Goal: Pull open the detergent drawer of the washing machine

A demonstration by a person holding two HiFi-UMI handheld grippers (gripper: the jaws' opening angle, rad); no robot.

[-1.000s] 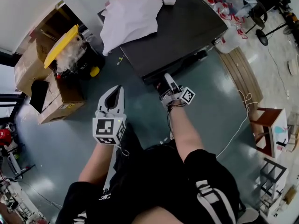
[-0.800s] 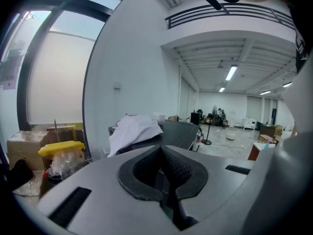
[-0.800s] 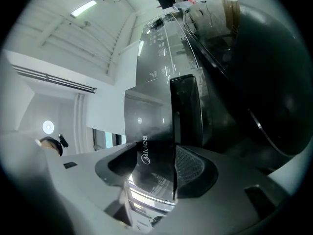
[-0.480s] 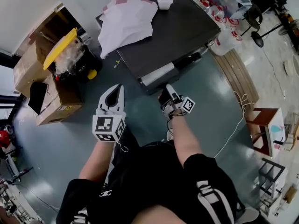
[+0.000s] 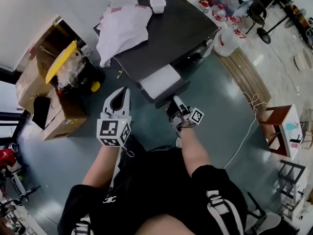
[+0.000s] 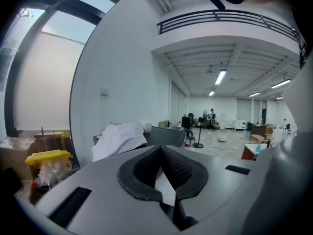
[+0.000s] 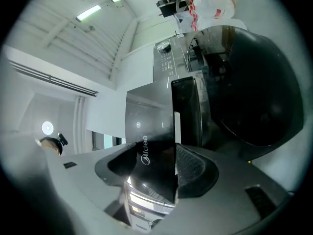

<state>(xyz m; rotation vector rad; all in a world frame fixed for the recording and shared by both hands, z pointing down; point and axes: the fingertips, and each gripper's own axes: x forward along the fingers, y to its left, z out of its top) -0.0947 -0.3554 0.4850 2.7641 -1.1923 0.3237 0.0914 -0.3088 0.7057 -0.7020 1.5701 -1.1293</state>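
So, landmark: the washing machine [image 5: 183, 26], dark-topped and seen from above in the head view; in the right gripper view its round dark door [image 7: 254, 92] fills the right side
Task's thing: the detergent drawer [image 5: 157, 81] stands pulled out from the washing machine's front toward the person, its pale inside showing from above
Right claw: the right claw [image 5: 174, 100] sits just in front of the washing machine, at the drawer's outer end; its jaws pinch the drawer's glossy dark front panel [image 7: 154, 151], one pad on each side, with a brand mark on the panel between them
Left claw: the left claw [image 5: 123, 93] hangs over the floor [image 5: 215, 111] to the left of the washing machine's front, apart from the drawer; its pads are pressed together at the tips, nothing between them
On the washing machine: a white cloth [image 5: 122, 26] is heaped on the left part of its top, hanging a little over the edge; a small white box [image 5: 157, 0] lies at the far edge, touching the cloth
Left of the washing machine: cardboard boxes [image 5: 34, 77] stand near it, with a yellow lid [image 5: 61, 58] tilted on a container between them and the machine
Right of the washing machine: a white cable [image 5: 247, 131] trails across the floor
Person: legs in black shorts [image 5: 161, 190], well in front of the washing machine
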